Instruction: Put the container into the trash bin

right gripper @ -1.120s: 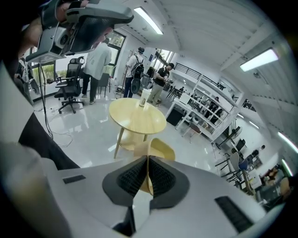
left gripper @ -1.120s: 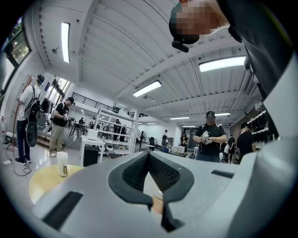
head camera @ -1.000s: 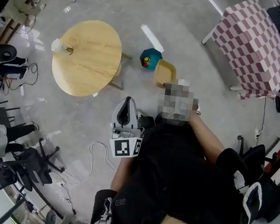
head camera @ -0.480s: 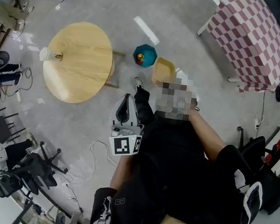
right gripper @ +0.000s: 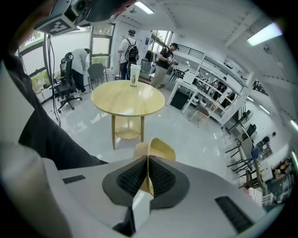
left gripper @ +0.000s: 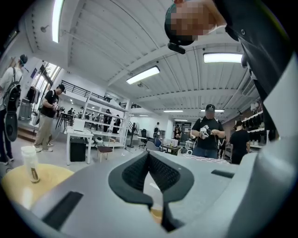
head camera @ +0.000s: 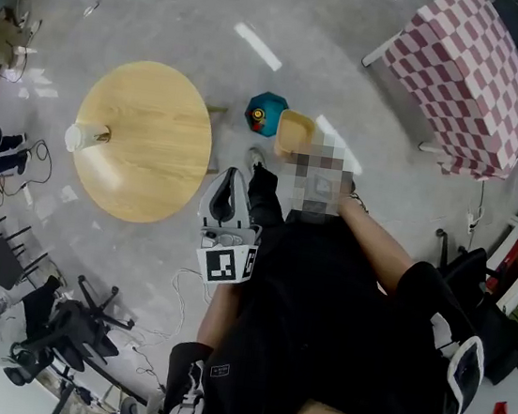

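The tan container (right gripper: pixel 153 151) hangs by its rim from my right gripper (right gripper: pixel 148 159), which is shut on it and points steeply down at the floor. In the head view the container (head camera: pixel 293 133) shows just beside a teal round bin (head camera: pixel 266 114) on the floor, while the right gripper itself is hidden behind the blurred patch. My left gripper (head camera: pixel 235 181) is held out in front of the body, level. Its jaws are shut in the left gripper view (left gripper: pixel 149 154), with nothing between them.
A round wooden table (head camera: pixel 152 154) stands to the left with a pale cup (head camera: pixel 83 138) on its edge; the table (right gripper: pixel 128 100) and cup (right gripper: pixel 134 74) also show ahead of the right gripper. A checkered table (head camera: pixel 470 78) stands far right. Office chairs (head camera: pixel 73 324) and cables lie lower left. People stand around (left gripper: pixel 208 135).
In the head view the round table has slid down and nearer. The container stays next to the teal bin. A shoe now shows ahead of the left gripper.
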The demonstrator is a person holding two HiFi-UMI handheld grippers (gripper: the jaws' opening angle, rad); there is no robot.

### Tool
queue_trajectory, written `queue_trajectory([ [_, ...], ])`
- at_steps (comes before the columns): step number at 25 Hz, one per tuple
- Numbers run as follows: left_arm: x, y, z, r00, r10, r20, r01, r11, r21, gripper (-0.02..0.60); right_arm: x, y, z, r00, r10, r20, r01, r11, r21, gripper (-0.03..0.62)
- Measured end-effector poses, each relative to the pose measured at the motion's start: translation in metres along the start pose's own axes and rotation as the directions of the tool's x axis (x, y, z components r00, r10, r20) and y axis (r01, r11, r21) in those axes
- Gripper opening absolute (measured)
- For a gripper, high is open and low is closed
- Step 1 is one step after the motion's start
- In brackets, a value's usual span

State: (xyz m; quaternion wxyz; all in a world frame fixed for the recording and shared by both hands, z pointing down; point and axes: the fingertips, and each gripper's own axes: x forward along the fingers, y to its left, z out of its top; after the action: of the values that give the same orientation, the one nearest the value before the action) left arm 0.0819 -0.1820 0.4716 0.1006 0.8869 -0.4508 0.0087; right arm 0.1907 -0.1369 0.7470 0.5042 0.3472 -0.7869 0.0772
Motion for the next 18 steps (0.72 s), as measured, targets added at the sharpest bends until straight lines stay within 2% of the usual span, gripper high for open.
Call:
queue_trajectory([
  [9, 0.055, 0.051, -0.014, 0.999, 0.011, -0.051, -0.012, 1.000, -0.020, 0.009, 0.090, -0.027, 0.006, 0.995, 0.074, -0.071, -0.073, 0.997, 0.005, 0.037],
  [12, 0.063, 0.065, -0.023, 0.997, 0.017, -0.076, -0.019, 0.999, -0.029, 0.009, 0.122, -0.038, 0.004, 0.994, 0.048, -0.097, -0.047, 0.999, 0.012, 0.041],
  [13, 0.066, 0.069, -0.025, 0.996, 0.022, -0.083, -0.024, 0.999, -0.031, 0.009, 0.134, -0.042, 0.000, 0.993, 0.042, -0.115, -0.040, 0.999, 0.016, 0.100],
  [14, 0.068, 0.073, -0.027, 0.996, 0.026, -0.090, -0.029, 0.999, -0.034, 0.009, 0.145, -0.044, -0.003, 0.990, 0.044, -0.133, -0.041, 0.999, 0.026, 0.193],
  [18, 0.072, 0.086, -0.031, 0.994, 0.038, -0.105, -0.043, 0.998, -0.039, 0.009, 0.166, -0.046, -0.009, 0.984, 0.062, -0.169, -0.050, 0.996, 0.073, 0.207],
])
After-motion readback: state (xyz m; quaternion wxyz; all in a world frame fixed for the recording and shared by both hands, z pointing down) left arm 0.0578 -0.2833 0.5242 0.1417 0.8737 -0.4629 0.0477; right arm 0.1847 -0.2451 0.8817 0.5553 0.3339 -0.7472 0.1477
